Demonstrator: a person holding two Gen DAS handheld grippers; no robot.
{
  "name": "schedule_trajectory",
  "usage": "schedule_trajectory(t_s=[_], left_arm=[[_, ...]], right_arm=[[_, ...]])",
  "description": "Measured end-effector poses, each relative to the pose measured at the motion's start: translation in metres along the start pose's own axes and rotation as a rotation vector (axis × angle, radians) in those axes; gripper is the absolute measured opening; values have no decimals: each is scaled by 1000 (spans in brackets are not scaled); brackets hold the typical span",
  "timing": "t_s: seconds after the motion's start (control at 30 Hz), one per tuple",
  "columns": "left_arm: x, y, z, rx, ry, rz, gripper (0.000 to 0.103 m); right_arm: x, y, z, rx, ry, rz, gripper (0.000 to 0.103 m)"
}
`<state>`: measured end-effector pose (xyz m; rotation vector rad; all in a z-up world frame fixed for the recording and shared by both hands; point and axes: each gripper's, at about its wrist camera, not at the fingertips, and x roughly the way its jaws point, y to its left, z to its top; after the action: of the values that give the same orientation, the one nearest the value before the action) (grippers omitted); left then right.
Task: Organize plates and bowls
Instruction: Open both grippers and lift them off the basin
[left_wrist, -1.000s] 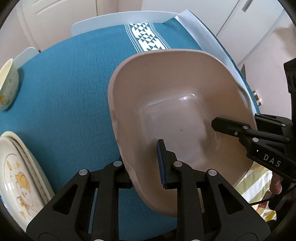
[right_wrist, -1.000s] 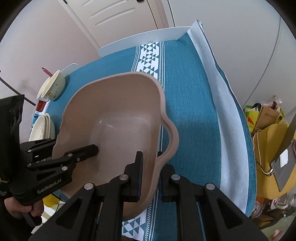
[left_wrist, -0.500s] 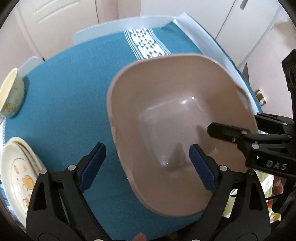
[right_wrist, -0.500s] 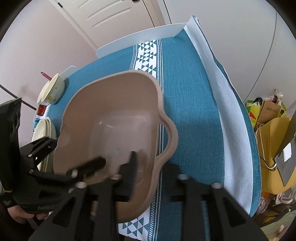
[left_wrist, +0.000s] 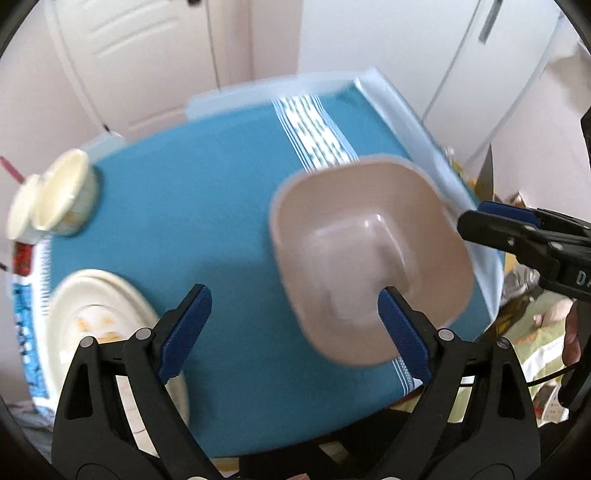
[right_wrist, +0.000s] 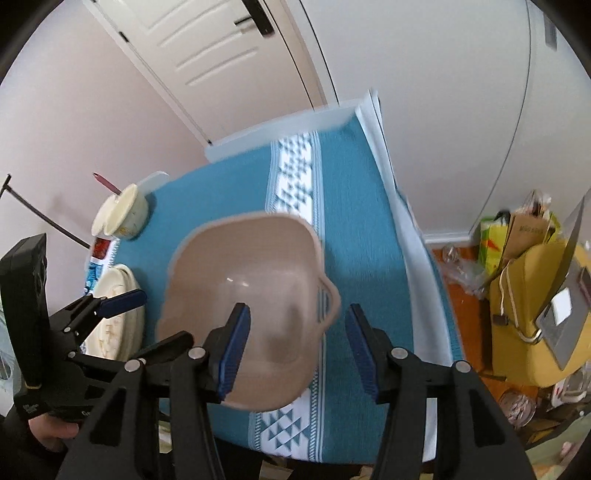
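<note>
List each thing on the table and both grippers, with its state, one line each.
beige basin: upright on the tablecloth, empty, released.
cream bowls: two, tipped on their sides, side by side.
cream plates: stacked flat near the table edge.
left gripper: open, holds nothing.
right gripper: jaws just opened, clear of the basin rim.
</note>
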<state>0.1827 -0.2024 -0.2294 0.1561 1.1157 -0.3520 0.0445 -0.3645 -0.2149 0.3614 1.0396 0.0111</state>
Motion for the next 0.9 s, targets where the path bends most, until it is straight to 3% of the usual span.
schedule_trajectory(t_s=[0.13,0.17,0.23,0.27,0.33,0.4,0.53,0.73,0.9], left_arm=[[-70,21,4,-54,-171,69,91],[-86,27,4,-71,-218,86,92],[-119,40,4,-110,-323,132,103],[-137,49,3,-135,-383,165,103],[-158,65,2,-172,-430,208,103],[-169,85,-1,-202,-435,232,103],[-173,133,0,-272,-404,253,103],[-171,210,0,-365,-364,243,103],[-132,281,15,-453,-263,147,102]], right_arm=[[-38,37,17,-89,-101,62,88],[-46,48,23,-112,-131,80,91],[-61,68,34,-158,-191,116,100],[-67,78,39,-179,-220,136,102],[-79,102,50,-222,-283,200,102],[-82,127,59,-280,-311,228,102],[-63,182,76,-416,-258,139,102],[-21,233,109,-401,-195,141,102],[39,262,143,-356,-78,138,102]])
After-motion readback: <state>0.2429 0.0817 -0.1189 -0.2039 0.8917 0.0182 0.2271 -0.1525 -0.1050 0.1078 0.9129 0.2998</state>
